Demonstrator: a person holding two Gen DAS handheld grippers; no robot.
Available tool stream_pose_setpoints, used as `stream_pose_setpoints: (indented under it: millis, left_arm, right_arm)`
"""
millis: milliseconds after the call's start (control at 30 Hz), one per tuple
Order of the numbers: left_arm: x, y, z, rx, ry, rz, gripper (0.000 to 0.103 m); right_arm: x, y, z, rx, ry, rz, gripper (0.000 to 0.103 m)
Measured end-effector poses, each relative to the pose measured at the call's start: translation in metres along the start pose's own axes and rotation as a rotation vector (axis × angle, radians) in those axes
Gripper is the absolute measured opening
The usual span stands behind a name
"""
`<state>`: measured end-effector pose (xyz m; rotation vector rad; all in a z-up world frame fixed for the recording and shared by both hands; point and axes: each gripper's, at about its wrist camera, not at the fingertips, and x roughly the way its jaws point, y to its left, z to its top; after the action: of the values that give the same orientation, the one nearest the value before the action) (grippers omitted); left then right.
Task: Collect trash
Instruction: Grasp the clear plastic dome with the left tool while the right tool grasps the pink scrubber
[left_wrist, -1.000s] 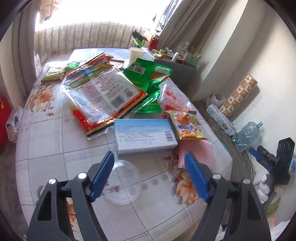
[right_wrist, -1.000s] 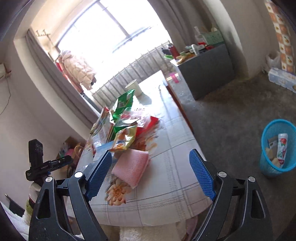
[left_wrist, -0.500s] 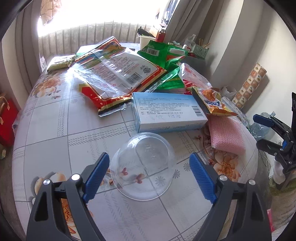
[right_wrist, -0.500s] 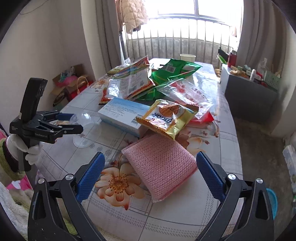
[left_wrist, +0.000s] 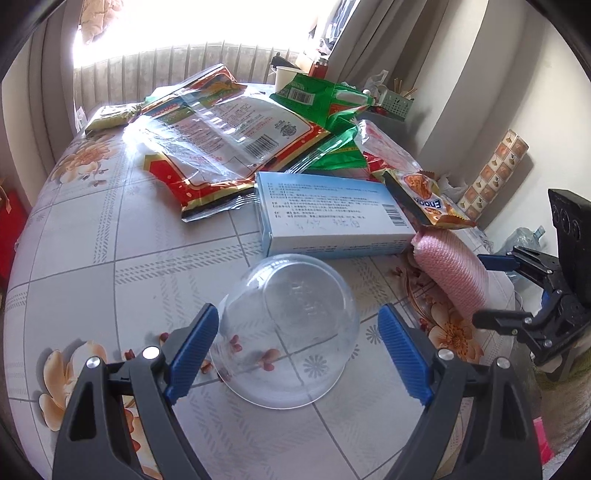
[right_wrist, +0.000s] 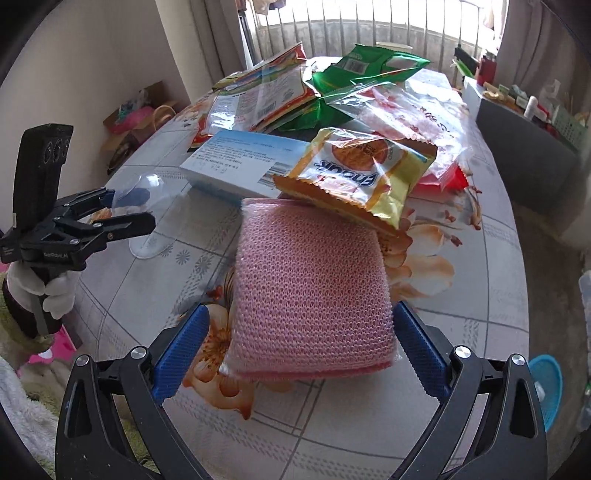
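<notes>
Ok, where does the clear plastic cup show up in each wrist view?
Left wrist: the clear cup lies lower centre, between the blue pads of the left hand-held gripper.
Right wrist: cup at mid left, with the left hand-held gripper around it.
Shared landmark: the blue box just behind the cup.

Floral tablecloth (left_wrist: 110, 236) on the table — grey cabinet (right_wrist: 524, 155) beside it, curtains (left_wrist: 373, 44) behind.

You can read one word, upside down, on the yellow snack packet (right_wrist: 364, 173): it looks like "Enaak". The blue box (left_wrist: 328, 210) has small print and a barcode, too tiny to read. The black gripper (right_wrist: 122, 218) handle has tiny white letters, too blurry.
</notes>
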<state>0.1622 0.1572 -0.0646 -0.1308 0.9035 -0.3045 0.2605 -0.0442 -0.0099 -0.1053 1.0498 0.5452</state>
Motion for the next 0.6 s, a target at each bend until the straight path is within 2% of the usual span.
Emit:
stream_pose_setpoints:
  millis: [133, 267, 367, 600]
  left_arm:
    - [0.0, 0.003, 0.0, -0.008, 0.001, 0.006, 0.086]
    - [0.001, 0.004, 0.002, -0.013, -0.005, 0.034, 0.086]
    - [0.003, 0.005, 0.002, -0.024, -0.004, 0.046, 0.086]
    - [0.007, 0.009, 0.0, -0.043, 0.009, 0.069, 0.086]
  right_arm:
    - [-0.013, 0.015, -0.008, -0.002, -0.011, -0.011, 0.095]
    - [-0.019, 0.004, 0.001, 0.108, -0.046, -0.03, 0.095]
    - [-0.014, -0.004, 0.01, 0.16, -0.065, -0.016, 0.095]
    - [0.005, 0.006, 0.024, 0.161, -0.051, -0.045, 0.095]
